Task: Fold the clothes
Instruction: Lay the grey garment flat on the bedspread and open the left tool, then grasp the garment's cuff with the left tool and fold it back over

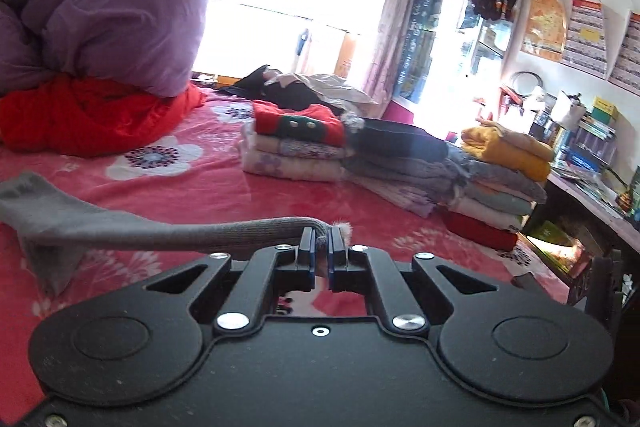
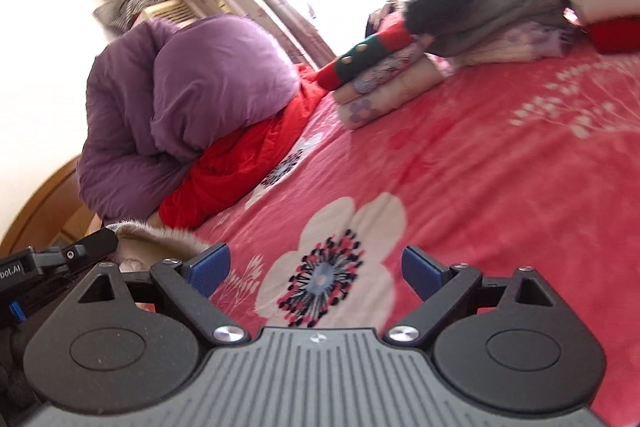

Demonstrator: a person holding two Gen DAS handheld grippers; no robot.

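Note:
My left gripper (image 1: 321,239) is shut on the cuff of a grey sock (image 1: 120,223). The sock stretches away to the left, its foot end lying on the red flowered bedspread (image 1: 224,187). My right gripper (image 2: 316,267) is open and empty, tilted, low over a large white flower on the bedspread (image 2: 500,167). A fuzzy beige garment (image 2: 156,239) lies just left of the right gripper, beside the other gripper's black body.
Stacks of folded clothes (image 1: 296,143) (image 2: 492,27) stand across the far side of the bed. A purple quilt (image 1: 100,15) (image 2: 192,103) sits on a red quilt (image 1: 88,115) at the headboard end. A cluttered desk (image 1: 592,163) runs along the right wall.

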